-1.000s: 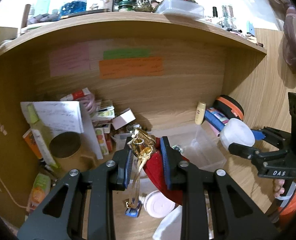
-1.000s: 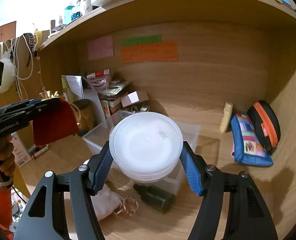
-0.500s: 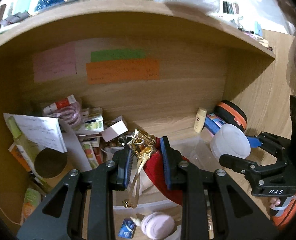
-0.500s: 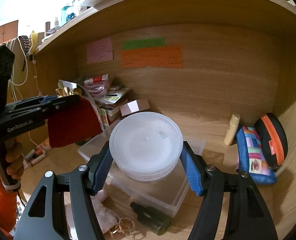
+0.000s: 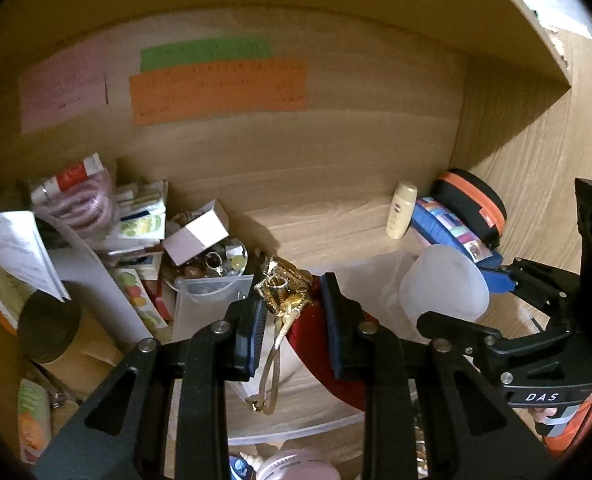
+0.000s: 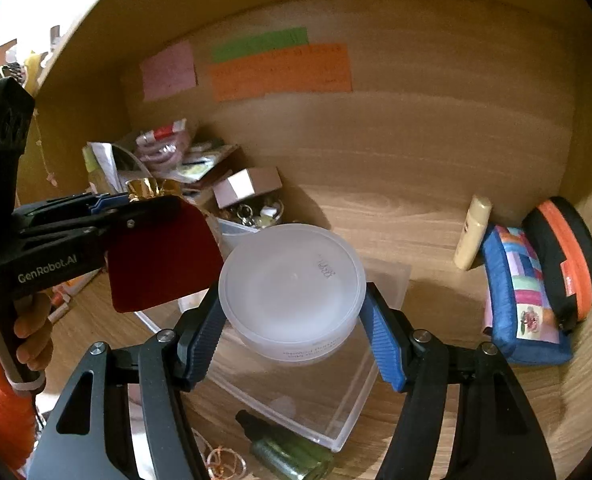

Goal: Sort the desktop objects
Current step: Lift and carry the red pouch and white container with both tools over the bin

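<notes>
The wooden desk alcove fills both views, its back wall carrying a pink note, a green strip and an orange strip. On the desk lies a clear plastic bin, open-topped, under both tools. Against the right wall lean a black-and-orange case and a blue patchwork pouch, with a cream tube upright just beside them. A pile of boxes, papers and a small dish of trinkets crowds the left corner, just behind the bin's far left end.

The right gripper is clamped on a frosted round tub, pads pressing its sides, held above the bin. The left gripper is pinched on a red velvet pouch with its gold tassel; the pouch hangs over the bin's left part.

Only the right wrist view shows a green bottle lying in front of the bin and the hand gripping the left tool. Only the left wrist view shows a brown round tin at far left and a pale pink jar at the bottom edge.
</notes>
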`<action>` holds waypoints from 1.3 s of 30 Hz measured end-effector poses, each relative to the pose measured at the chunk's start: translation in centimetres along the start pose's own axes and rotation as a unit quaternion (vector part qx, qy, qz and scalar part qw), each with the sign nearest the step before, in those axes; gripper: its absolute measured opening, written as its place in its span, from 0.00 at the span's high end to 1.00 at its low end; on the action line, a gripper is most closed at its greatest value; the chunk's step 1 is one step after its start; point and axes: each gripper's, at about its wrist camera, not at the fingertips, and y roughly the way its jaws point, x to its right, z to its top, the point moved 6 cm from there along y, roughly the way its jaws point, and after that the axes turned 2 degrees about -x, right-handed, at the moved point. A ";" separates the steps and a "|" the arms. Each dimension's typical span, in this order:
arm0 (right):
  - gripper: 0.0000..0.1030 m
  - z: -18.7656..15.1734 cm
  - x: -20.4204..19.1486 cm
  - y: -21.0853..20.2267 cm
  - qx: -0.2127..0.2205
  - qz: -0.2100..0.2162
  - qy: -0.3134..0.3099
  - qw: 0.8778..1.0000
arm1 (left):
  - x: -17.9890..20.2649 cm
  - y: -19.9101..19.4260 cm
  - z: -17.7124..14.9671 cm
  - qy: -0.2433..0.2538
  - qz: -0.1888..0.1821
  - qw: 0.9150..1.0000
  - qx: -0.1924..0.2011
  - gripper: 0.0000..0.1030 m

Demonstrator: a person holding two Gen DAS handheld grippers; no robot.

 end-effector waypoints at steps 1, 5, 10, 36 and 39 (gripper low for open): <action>0.39 0.0 0.1 0.2 -0.002 -0.001 0.000 1.000 | 0.0 0.4 -0.1 0.000 -0.003 1.000 -0.003 0.75; 0.39 -0.1 0.2 1.3 -0.012 -0.003 -0.003 1.000 | -0.1 1.8 -0.5 -0.001 -0.009 1.000 -0.016 0.75; 0.39 -0.5 0.3 2.5 -0.026 -0.009 -0.010 1.000 | -0.2 3.4 -1.2 0.001 -0.010 0.999 -0.035 0.75; 0.39 -2.6 -1.0 6.4 -0.096 0.009 -0.034 0.995 | -0.1 7.0 -4.6 0.026 -0.014 0.995 -0.096 0.69; 0.39 -2.4 -0.9 6.0 -0.083 0.004 -0.037 0.996 | -0.1 7.0 -4.7 0.031 -0.007 0.995 -0.093 0.64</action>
